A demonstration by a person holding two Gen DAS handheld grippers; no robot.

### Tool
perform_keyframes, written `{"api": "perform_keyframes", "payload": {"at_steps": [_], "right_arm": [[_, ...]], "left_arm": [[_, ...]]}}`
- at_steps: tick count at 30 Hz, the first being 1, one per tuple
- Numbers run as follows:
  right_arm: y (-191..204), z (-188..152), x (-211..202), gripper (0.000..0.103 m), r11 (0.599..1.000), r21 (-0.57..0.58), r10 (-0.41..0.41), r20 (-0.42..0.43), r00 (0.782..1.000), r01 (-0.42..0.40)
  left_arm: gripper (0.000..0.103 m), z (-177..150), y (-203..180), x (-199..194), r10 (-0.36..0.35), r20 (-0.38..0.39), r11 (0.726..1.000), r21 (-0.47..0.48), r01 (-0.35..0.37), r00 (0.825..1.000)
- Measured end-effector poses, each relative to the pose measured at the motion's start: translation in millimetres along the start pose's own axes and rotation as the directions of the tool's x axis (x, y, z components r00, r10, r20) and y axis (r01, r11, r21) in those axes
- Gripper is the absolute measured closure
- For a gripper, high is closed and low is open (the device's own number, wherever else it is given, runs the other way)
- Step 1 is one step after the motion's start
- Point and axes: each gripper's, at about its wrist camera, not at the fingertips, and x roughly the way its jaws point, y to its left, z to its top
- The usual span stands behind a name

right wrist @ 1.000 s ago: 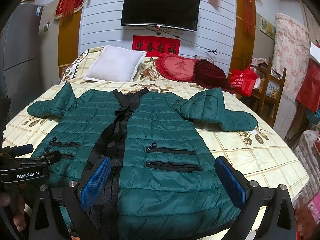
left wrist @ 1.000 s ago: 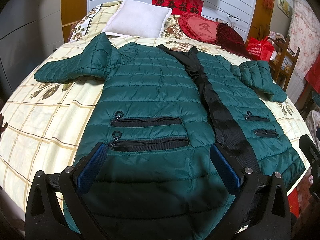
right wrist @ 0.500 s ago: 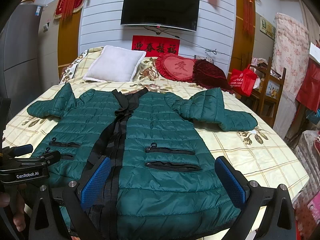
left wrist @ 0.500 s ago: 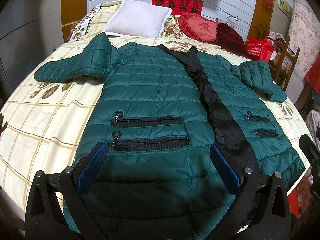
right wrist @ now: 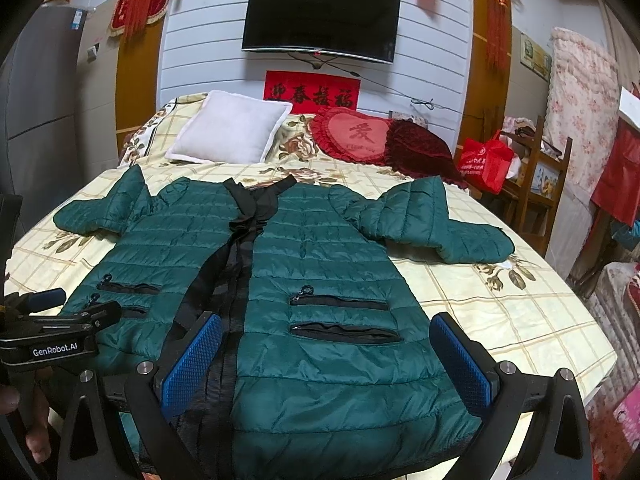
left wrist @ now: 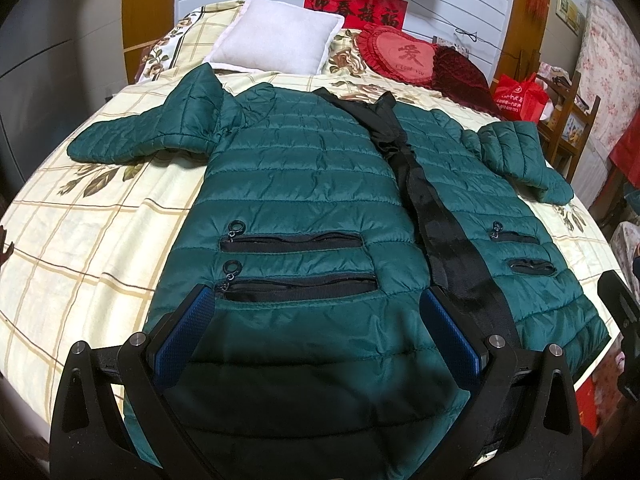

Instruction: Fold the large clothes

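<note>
Bedding in a cream check with printed flowers carries the work, seen past both sets of jaws. Those of the left gripper (left wrist: 318, 330) and of the right gripper (right wrist: 332, 358) are held wide apart and empty above the hem of the green quilted jacket (right wrist: 320, 264), probably so that the hem can be taken at two places for a fold. The jacket is laid flat, front up, on the bed (right wrist: 500, 320), sleeves spread, collar toward the white pillow (right wrist: 232, 132). Behind, a television (right wrist: 320, 20) is mounted on the panelled wall.
</note>
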Motion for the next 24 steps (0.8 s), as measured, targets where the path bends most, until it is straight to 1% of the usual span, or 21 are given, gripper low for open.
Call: {"api": "perform_keyframes", "payload": {"at_steps": [24], "right_arm": [[7.9,1.1,2.0,0.000,1.000,-0.009,-0.009,-0.015,1.000,0.009]], "left_arm": [[0.000,-2.8,-2.9,0.5,0.005,-0.004,1.000,0.000,-0.005,1.000]]}}
